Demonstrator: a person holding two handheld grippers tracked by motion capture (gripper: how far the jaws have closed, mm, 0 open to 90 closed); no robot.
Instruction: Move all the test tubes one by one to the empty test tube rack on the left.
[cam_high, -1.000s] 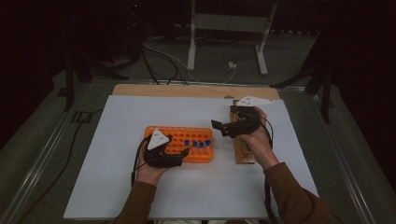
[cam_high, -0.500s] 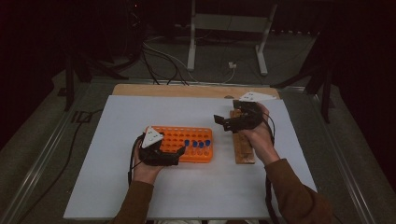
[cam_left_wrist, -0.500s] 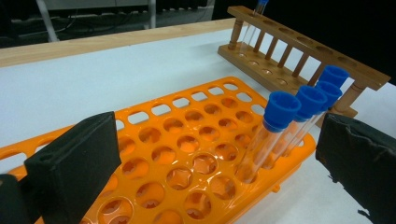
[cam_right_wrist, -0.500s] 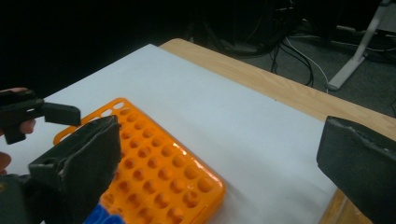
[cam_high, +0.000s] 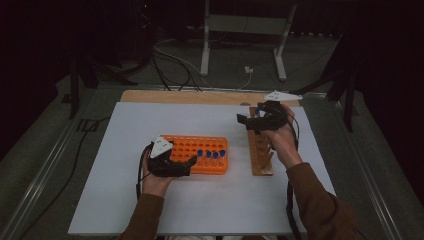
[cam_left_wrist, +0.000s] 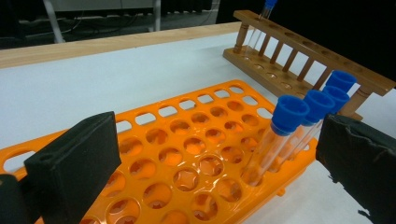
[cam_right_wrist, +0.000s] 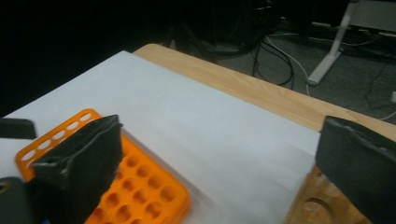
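Observation:
An orange tube rack (cam_high: 190, 150) lies mid-table with three blue-capped test tubes (cam_left_wrist: 289, 114) standing at its right end. My left gripper (cam_high: 189, 166) rests at the rack's near left side. Its jaws have just been opening and now stand wide either side of the rack (cam_left_wrist: 187, 154), touching nothing. A wooden rack (cam_high: 261, 152) lies to the right, with one blue-capped tube (cam_left_wrist: 265, 11) at its far end. My right gripper (cam_high: 246, 123) hovers over that far end, open, with nothing between its jaws (cam_right_wrist: 219, 144).
White paper (cam_high: 150, 120) covers the table, with a bare wooden strip (cam_high: 190, 96) along the far edge. Beyond the table are cables and a metal stand's legs (cam_high: 205, 55) on a dark floor. A cable trails from each gripper.
My right gripper has drifted a little toward the far end of the wooden rack. The left hand has stayed by the orange rack.

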